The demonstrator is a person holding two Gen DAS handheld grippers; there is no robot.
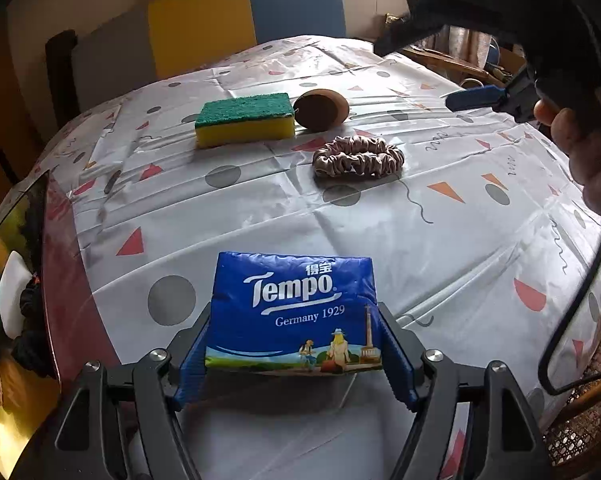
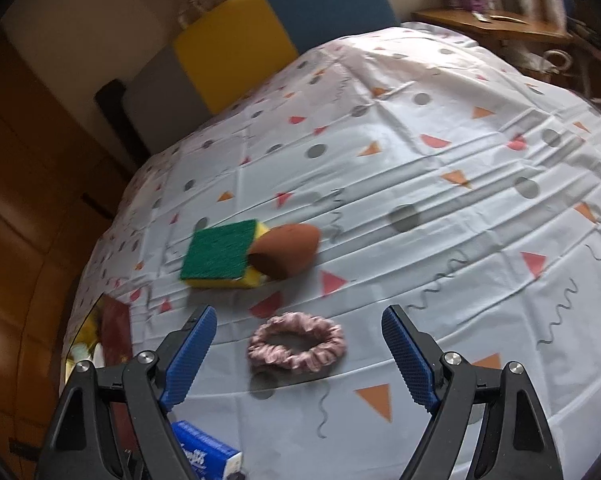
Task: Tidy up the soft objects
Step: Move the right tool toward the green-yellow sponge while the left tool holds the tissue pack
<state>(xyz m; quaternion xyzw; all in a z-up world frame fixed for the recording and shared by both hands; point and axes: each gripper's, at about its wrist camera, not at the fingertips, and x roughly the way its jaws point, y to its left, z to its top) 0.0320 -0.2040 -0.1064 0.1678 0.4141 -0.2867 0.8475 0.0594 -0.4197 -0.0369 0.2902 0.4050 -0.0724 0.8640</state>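
on the left wrist cam, the left gripper has the blue tempo tissue pack sitting right between its blue fingers, pack flat on the patterned tablecloth. both pads look like they're right up against the pack's sides, but honestly i can't tell if they're squeezing it or just flanking it. further back there's a green-and-yellow sponge with a brown makeup sponge just beside it on its right, and a pink scrunchie a bit nearer. only this view gets the shiny red and gold box at the left edge with some stuff inside (a white pad, dark scrunchies, hard to tell more), plus the right gripper coming in from the upper right with a hand on it.

over on the right wrist cam, the right gripper's jaws are spread wide with nothing clamped, hovering with the scrunchie lying between the fingertips but not touched. sponge and makeup sponge look like they're touching from this angle. tissue pack is just a blue corner at the bottom. tablecloth is a bit blurry here.
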